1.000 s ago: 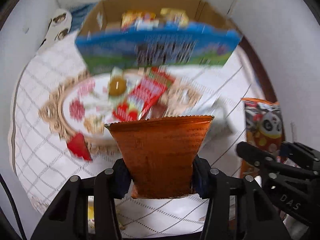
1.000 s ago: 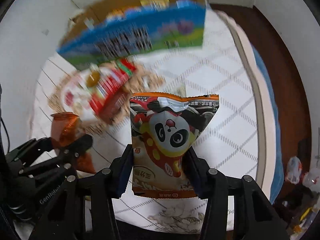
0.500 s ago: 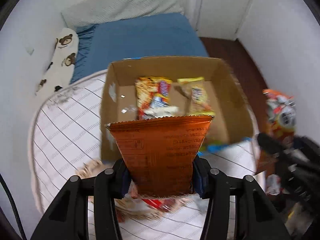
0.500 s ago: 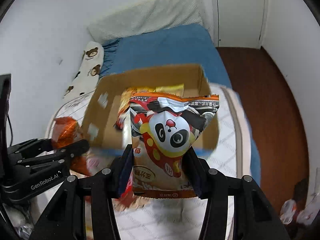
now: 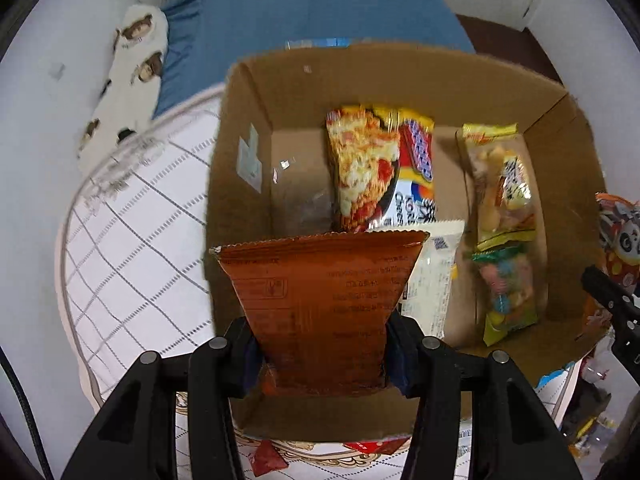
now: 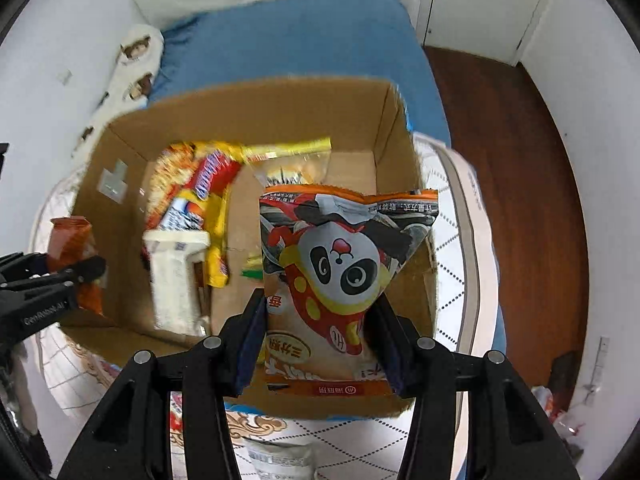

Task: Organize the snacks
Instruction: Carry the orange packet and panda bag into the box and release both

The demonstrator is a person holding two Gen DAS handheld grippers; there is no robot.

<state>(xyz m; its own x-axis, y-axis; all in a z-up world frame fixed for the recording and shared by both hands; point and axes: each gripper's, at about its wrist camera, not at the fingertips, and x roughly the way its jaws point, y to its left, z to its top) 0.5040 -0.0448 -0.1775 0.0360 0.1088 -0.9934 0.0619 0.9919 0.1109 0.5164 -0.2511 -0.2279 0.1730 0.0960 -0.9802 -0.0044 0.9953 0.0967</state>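
My left gripper (image 5: pixel 322 354) is shut on an orange-brown snack bag (image 5: pixel 320 304) and holds it over the near left part of an open cardboard box (image 5: pixel 248 128). My right gripper (image 6: pixel 316 340) is shut on a panda-print snack bag (image 6: pixel 344 276) and holds it over the near right part of the same box (image 6: pixel 248 120). Inside the box lie a pizza-print pack (image 5: pixel 368 168), a white pack (image 5: pixel 434 276) and yellow-green candy bags (image 5: pixel 504 232). The left gripper and its bag also show at the left of the right wrist view (image 6: pixel 72 256).
The box stands on a round table with a white checked cloth (image 5: pixel 132 240). A decorated plate rim (image 6: pixel 248 424) and small red packets (image 5: pixel 268 460) peek out below the box. A blue bed (image 6: pixel 304 44) and bear-print pillow (image 5: pixel 132 76) lie behind. Wooden floor (image 6: pixel 512 184) is at right.
Both grippers have risen and moved forward with their bags, from above the plate to over the open box. The box now fills both views.
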